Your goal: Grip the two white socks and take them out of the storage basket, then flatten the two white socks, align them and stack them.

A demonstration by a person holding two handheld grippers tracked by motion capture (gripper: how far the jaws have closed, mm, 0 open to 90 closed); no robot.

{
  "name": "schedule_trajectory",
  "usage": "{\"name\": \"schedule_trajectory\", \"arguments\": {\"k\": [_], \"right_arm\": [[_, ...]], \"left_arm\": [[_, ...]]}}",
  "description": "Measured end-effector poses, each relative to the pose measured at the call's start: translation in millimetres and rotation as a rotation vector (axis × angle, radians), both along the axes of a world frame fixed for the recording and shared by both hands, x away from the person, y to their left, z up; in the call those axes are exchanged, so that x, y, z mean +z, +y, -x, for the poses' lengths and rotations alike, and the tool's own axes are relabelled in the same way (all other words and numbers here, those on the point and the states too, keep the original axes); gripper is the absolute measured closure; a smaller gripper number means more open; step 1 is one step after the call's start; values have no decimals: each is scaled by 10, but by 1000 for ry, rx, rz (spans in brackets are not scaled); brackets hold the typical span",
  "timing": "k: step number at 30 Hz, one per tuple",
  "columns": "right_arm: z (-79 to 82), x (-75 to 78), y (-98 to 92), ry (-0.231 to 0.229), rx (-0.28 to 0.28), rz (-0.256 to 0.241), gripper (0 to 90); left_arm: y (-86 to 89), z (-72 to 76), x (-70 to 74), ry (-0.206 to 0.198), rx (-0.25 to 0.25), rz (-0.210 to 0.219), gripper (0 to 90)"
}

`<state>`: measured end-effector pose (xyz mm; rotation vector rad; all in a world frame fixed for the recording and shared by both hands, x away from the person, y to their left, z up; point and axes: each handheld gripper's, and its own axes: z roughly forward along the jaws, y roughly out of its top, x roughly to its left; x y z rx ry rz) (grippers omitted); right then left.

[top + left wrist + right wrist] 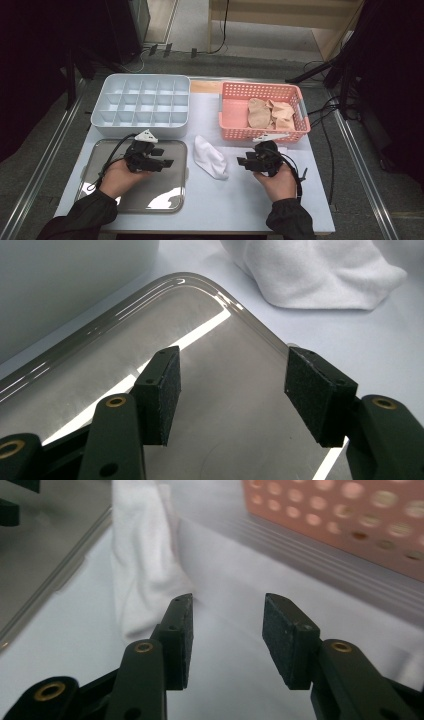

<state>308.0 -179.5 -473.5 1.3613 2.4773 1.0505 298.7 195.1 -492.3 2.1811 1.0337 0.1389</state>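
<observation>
A white table [240, 200] fills the middle of the high view. At its upper left stands a grey divided box [141, 104], its compartments bare. At upper right sits a pink perforated basket [235, 111] holding beige cloths [270, 114] in its right half. At lower left lies a shiny metal tray [165, 192], just below the divided box. A crumpled white cloth [210, 157] lies on the table at centre, between the tray and the basket, touching neither. The left gripper [167, 163] is held by the left hand [116, 177] over the upper part of the tray, pointing toward the cloth; in the left gripper view its jaws stand wide apart with nothing between them, above the tray's rounded corner [200, 282], with the white cloth [315, 272] at upper right. The right gripper [241, 161], held by the right hand [277, 182], is just right of the cloth and below the basket; in the right gripper view its jaws are apart and empty, with the white cloth [145, 575] at upper left and the basket wall [350, 515] at upper right.
</observation>
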Motion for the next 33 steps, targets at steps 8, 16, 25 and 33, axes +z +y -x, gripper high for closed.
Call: {"name": "schedule_trajectory", "arguments": {"k": [8,16,25,33], "right_arm": [[10,-72,274,-7,78,12,569],[70,-104,392,8,78,-17,567],[89,-166,463,14,83,-2,572],[68,-208,504,18,78,11,572]], "left_arm": [[-79,16,22,11,-29,2,409],[-158,-106,176,-6,-22,47,421],[-209,-73,87,-12,-31,28,406],[-188,-62,104,-40,-28,27,403]]}}
